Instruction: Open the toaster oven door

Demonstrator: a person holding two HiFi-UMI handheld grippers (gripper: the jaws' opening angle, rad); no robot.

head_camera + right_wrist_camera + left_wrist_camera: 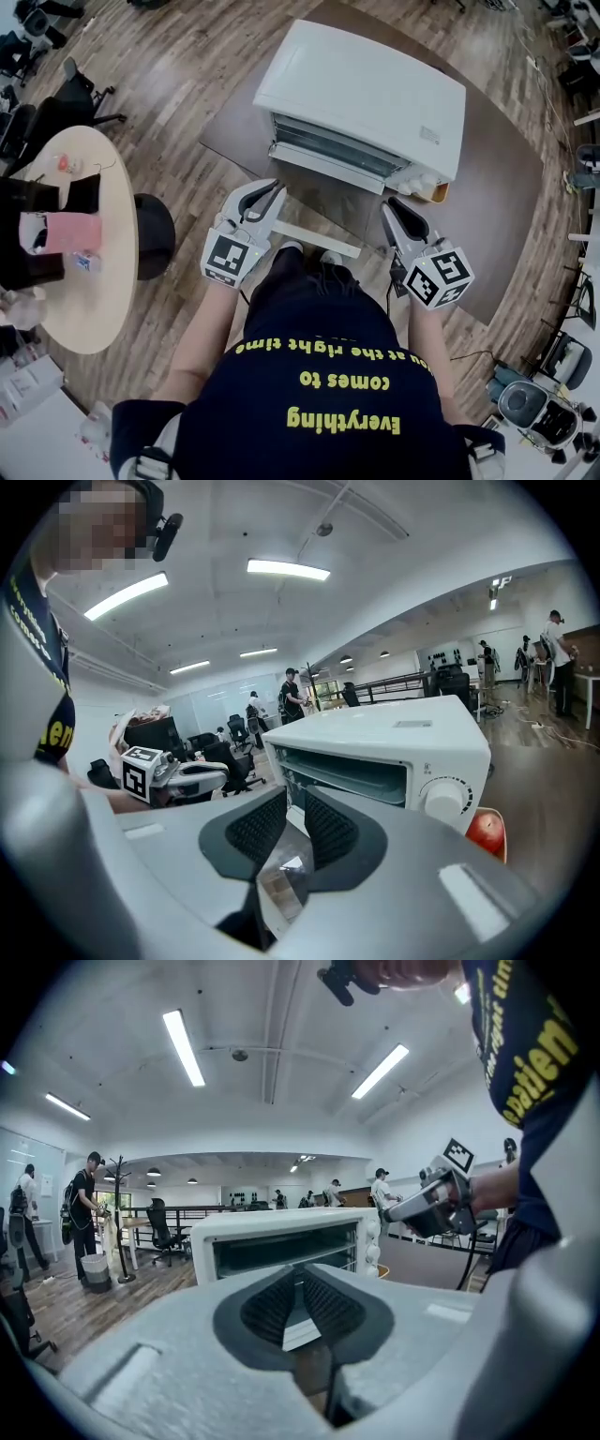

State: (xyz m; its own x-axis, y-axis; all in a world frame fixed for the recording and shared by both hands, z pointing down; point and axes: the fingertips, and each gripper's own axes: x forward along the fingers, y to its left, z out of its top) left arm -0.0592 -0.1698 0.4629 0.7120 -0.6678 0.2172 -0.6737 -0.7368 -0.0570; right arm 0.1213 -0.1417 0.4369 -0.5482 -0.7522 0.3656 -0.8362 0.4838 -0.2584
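Observation:
A white toaster oven (pixel 366 94) stands on a dark brown table (pixel 506 187). Its door is folded down toward me, and the white door handle (pixel 314 239) lies near the table's front edge. The rack inside shows in the left gripper view (pixel 281 1241) and the right gripper view (pixel 394 742). My left gripper (pixel 278 187) hovers at the door's left corner; its jaws (pixel 298 1274) look shut with nothing held. My right gripper (pixel 389 204) hangs off the oven's right front corner. Its ribbed pads (pixel 295 799) stand a narrow gap apart, empty.
A red apple (pixel 486 834) sits beside the oven's right side, under the knobs. A round light wooden table (pixel 84 244) with small items and a black stool (pixel 155 234) stand to my left. Office chairs and several people fill the background.

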